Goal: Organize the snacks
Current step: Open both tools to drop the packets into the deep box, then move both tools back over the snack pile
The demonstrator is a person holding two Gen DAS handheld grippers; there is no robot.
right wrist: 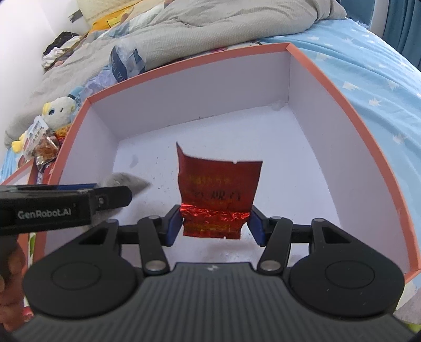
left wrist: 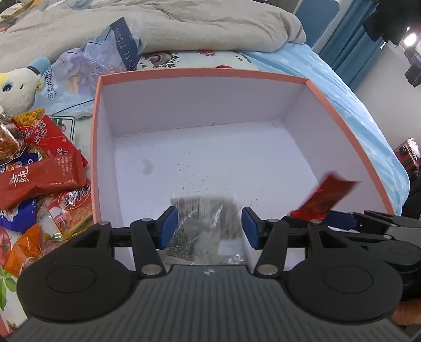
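A large box with an orange rim [left wrist: 200, 70] and a white inside lies open on the bed, with dark crumbs on its floor. My left gripper [left wrist: 209, 226] hangs over its near edge. A clear packet of grey-dark bits [left wrist: 205, 223] sits blurred between the blue pads, which stand a little apart from it, so the gripper is open. My right gripper [right wrist: 215, 223] is beside it over the same box [right wrist: 184, 63]. A red foil packet [right wrist: 218, 189] stands upright between its pads, crumpled at the waist, loose with a slight gap on the right. The red packet [left wrist: 326, 197] also shows in the left wrist view.
A heap of red, orange and blue snack packets [left wrist: 42, 173] lies left of the box. Behind it are a plush toy [left wrist: 18, 86] and a facial tissue pack [left wrist: 105, 52]. A grey quilt [left wrist: 184, 23] is bunched at the back, and the blue bedsheet [left wrist: 355, 118] runs right to the bed's edge.
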